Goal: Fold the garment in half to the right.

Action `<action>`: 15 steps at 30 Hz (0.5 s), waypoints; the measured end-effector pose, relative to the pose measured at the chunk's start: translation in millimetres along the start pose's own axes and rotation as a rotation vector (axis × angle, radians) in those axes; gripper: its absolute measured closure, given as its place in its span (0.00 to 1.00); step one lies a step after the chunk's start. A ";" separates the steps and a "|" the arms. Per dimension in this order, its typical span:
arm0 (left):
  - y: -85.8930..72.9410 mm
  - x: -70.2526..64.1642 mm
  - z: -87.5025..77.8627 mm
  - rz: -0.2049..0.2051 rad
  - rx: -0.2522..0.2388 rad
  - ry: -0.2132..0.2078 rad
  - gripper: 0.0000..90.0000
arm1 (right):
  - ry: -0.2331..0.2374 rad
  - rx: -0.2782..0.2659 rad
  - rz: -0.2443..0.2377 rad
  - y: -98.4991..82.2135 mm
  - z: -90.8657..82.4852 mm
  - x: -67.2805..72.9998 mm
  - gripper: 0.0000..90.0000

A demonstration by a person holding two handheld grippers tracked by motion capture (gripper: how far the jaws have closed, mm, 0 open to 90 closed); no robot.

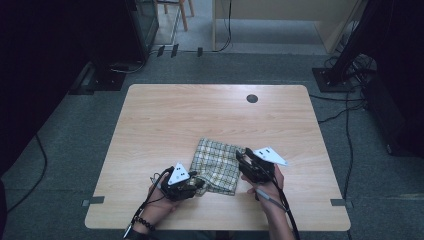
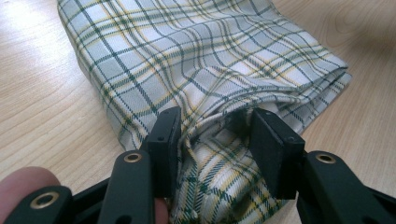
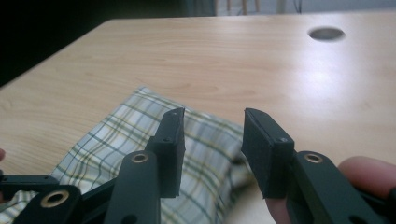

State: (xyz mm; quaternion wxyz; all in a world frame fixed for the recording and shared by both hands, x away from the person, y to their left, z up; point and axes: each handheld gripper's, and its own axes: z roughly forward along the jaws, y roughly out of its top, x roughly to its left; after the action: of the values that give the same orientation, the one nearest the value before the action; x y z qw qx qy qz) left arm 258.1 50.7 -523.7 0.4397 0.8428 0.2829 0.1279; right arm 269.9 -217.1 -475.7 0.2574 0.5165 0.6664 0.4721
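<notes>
— What are your grippers doing?

— My left gripper has its jaws part-way apart, with a bunched fold of the plaid cloth between them. One pad lies against the fabric; whether the other presses it I cannot tell. My right gripper stands spread with nothing between its jaws, lifted just above the cloth's right side.

— And where does the cloth lie?

— Folded into a rough square on the wooden table, nearer the front edge than the far one and a little right of the middle. From above, my left gripper meets the cloth's front left corner, and my right gripper sits at its right edge.

— Anything else on the table?

— A dark round hole near the far edge, well apart from the cloth.
</notes>
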 end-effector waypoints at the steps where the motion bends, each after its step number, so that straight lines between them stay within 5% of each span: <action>1: -0.1 -0.3 -0.1 0.006 0.002 0.003 0.61 | 0.002 0.014 -0.031 0.1 10.2 3.7 0.67; 3: -0.4 -0.8 -0.1 0.012 0.001 0.007 0.61 | -0.005 0.091 -0.077 -4.9 32.1 8.2 0.68; 5: -1.3 -1.4 -0.3 0.013 -0.004 0.009 0.61 | -0.078 0.169 -0.106 -13.2 46.5 7.4 0.71; 7: -1.5 -1.6 -0.3 0.013 -0.004 0.008 0.61 | -0.096 0.198 -0.057 -19.7 51.2 0.3 0.75; 9: -1.4 -1.2 -0.2 0.012 -0.004 0.006 0.61 | -0.089 0.183 -0.005 -23.9 51.2 -5.8 0.80; 15: -1.9 -4.4 -1.4 0.024 -0.003 -0.004 0.61 | -0.090 0.163 -0.037 -23.8 59.7 -6.8 0.80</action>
State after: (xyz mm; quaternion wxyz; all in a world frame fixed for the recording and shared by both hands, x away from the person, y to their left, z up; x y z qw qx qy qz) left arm 253.2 49.9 -524.3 0.4398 0.8459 0.2714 0.1318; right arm 311.1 -202.3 -523.2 0.2527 0.5441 0.6998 0.3877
